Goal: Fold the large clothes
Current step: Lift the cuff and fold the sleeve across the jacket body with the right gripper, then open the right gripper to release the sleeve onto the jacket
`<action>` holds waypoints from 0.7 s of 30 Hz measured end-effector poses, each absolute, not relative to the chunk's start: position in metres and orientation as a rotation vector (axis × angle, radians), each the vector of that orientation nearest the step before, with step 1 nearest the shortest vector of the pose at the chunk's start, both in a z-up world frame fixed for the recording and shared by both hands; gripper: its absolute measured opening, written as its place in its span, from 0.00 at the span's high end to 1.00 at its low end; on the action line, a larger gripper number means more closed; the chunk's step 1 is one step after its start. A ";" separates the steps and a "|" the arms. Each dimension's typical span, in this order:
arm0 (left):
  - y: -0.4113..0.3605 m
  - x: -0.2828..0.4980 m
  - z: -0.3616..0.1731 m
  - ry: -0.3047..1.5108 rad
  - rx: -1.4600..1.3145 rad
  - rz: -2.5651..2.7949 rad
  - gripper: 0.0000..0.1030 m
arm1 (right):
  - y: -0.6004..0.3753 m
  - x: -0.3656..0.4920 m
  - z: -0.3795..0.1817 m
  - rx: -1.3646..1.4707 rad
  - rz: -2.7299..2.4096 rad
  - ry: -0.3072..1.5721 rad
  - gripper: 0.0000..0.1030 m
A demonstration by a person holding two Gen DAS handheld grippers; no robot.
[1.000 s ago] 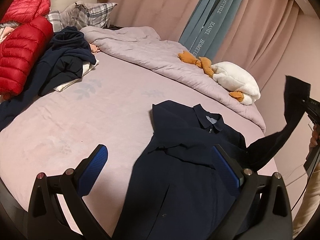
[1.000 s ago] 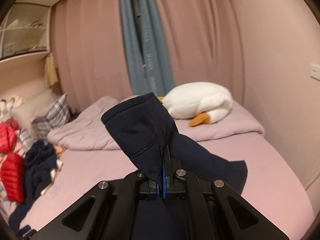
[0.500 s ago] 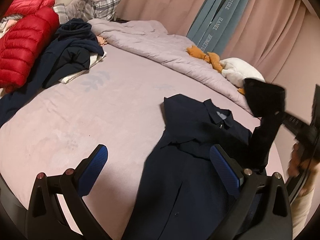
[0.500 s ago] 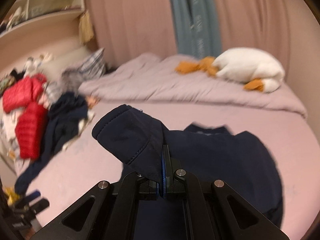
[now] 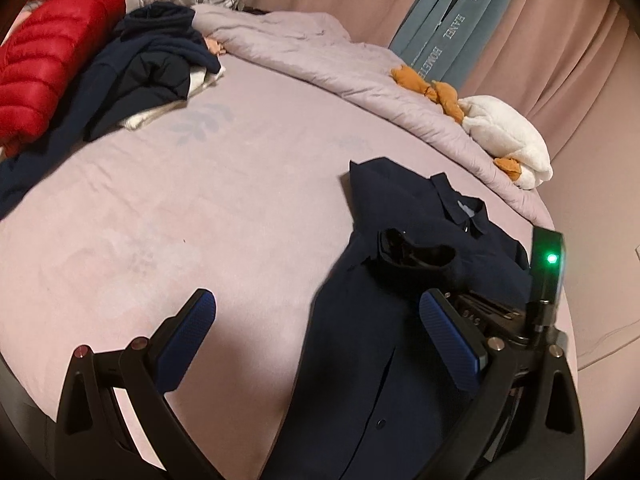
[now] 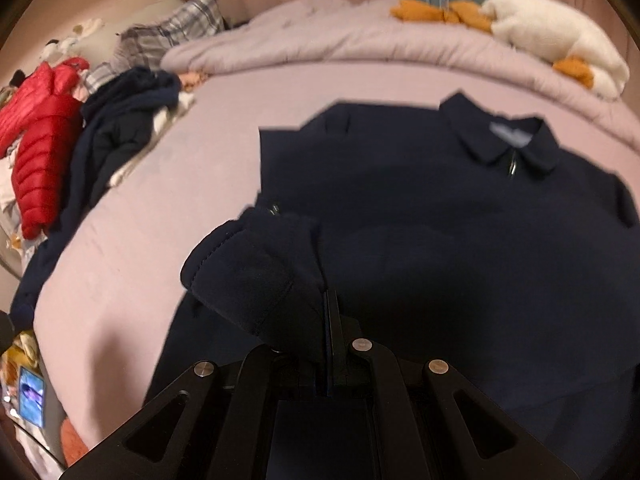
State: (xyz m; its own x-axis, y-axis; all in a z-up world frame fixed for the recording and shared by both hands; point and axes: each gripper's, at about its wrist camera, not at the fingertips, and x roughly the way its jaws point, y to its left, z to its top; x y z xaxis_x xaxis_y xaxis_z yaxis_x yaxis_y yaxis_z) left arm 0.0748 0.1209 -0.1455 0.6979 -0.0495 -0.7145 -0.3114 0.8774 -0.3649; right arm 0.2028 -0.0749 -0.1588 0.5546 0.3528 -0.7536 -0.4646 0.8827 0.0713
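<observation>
A dark navy collared jacket lies flat on the pink bed sheet, collar toward the far side. My right gripper is shut on the jacket's sleeve cuff, which is folded across the jacket's chest. In the left wrist view that cuff rests on the jacket and the right gripper's body with a green light is behind it. My left gripper hangs open above the jacket's lower left edge, its blue pads holding nothing.
A heap of dark clothes and a red puffer jacket lie at the bed's left. A rolled lilac duvet and a white plush duck line the far side. Curtains hang behind.
My right gripper has swung down and leftward from high at the bed's right, carrying the sleeve over onto the jacket's chest. My left gripper has sunk a little toward the jacket.
</observation>
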 end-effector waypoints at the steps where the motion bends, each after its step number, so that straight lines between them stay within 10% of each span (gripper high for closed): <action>1: 0.121 0.075 -0.147 0.796 -0.496 0.150 0.01 | -0.075 0.205 -0.162 -0.142 0.486 0.881 0.96; 3: 0.122 0.078 -0.151 0.806 -0.509 0.138 0.01 | -0.076 0.202 -0.165 -0.135 0.498 0.902 0.92; 7: 0.118 0.085 -0.153 0.813 -0.518 0.106 0.01 | -0.089 0.185 -0.151 -0.109 0.556 0.889 0.53; 21: 0.072 0.155 -0.186 0.904 -0.530 -0.095 0.04 | -0.213 0.122 -0.098 0.048 0.468 0.713 0.37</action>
